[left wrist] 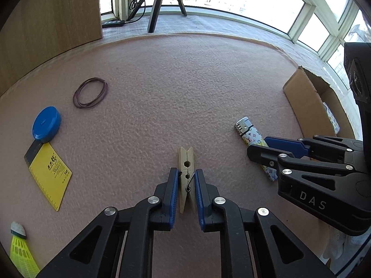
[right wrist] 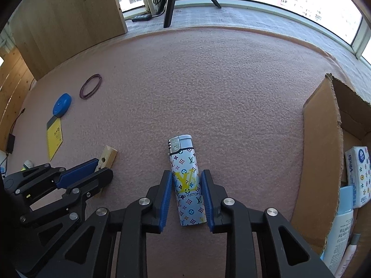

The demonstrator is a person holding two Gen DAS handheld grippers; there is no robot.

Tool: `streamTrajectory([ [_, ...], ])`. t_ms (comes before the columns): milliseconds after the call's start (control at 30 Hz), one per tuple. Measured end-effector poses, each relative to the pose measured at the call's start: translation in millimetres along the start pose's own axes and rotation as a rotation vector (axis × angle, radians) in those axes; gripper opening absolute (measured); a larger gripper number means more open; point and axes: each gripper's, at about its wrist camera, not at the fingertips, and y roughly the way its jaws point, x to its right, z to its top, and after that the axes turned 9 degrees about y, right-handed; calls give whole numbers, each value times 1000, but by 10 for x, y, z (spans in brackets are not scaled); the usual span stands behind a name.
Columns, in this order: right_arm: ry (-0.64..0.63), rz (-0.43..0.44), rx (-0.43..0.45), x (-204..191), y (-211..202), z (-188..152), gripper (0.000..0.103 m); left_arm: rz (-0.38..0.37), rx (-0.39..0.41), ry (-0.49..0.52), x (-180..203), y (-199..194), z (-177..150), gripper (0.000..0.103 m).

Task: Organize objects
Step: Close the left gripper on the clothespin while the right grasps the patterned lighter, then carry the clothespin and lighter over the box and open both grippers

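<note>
Now clothespin sits between left gripper pads, clamped.

I see my left gripper as a black moulded-plastic linkage of angular arms with triangular cut-outs, joined by round silver pivot screws. Each finger ends in a ribbed blue pad. My right gripper is of identical build: black arms, silver screws, blue pads. In the left wrist view, at lower right of the frame, its housing bears pale "DAS" lettering.
</note>
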Motion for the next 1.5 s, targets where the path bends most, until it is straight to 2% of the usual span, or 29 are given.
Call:
streamTrajectory([
  [267, -8, 3, 6, -20, -17, -72, 21, -14, 0, -10, 19, -47, -36, 14],
  [433, 10, 37, 0, 1, -92, -139, 21, -19, 18, -17, 43, -170, -59, 14],
  [767, 47, 129, 77, 127, -632, -387, 21, -56, 78, -4, 230, -509, -22, 14],
  [967, 62, 132, 148, 362, -1024, -520, 21, -93, 119, 45, 556, -662, 110, 14],
  [1133, 127, 130, 193, 698, -1292, -639, 21, -138, 133, 106, 920, -697, 212, 14],
  [1500, 279, 65, 250, 1505, -1594, -840, 21, -209, 127, 239, 1752, -610, 420, 14],
])
